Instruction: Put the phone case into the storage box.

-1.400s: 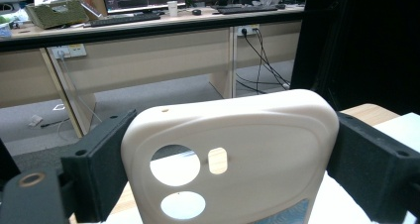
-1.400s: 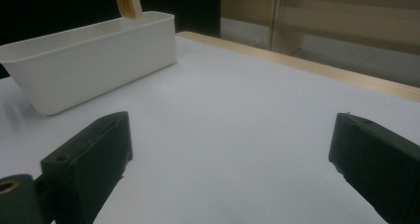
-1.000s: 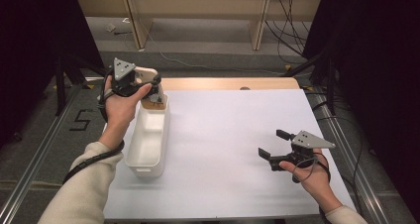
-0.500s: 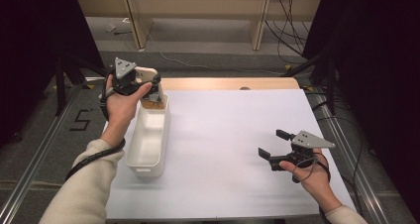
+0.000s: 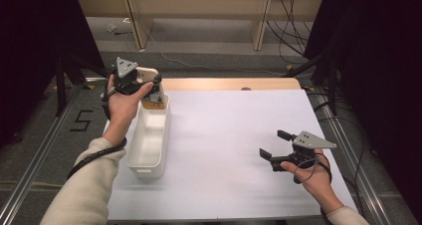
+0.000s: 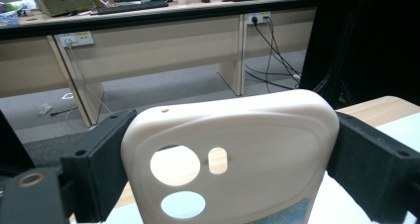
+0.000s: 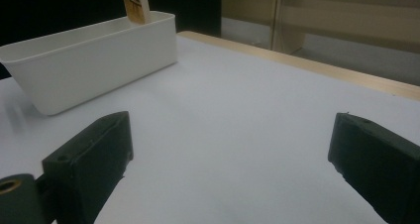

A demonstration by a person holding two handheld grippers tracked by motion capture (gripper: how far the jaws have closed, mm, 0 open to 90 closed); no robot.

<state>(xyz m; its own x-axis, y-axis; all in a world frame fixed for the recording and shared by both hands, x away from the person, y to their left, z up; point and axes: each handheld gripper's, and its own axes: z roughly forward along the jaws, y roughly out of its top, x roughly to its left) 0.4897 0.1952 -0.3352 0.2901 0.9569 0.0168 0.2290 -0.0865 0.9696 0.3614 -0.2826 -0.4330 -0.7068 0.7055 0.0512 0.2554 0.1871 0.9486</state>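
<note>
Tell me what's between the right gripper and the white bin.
Nothing: in the high view, only bare white table lies between the right gripper and the white bin.

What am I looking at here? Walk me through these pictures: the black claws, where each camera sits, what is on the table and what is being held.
No robot here: a person holds a hand-operated gripper in each hand. The high view looks down on the table, covered in white, from above the person's side. There the left gripper is over the far end of a white bin, and the right gripper hangs open and empty above the bare sheet.

The other two pictures come from cameras riding on the grippers, looking along their black jaws. The left gripper view shows its jaws clamped on either side of a cream phone case with camera cut-outs, held upright. The right gripper view shows its jaws wide apart, with the bin farther off.
</note>
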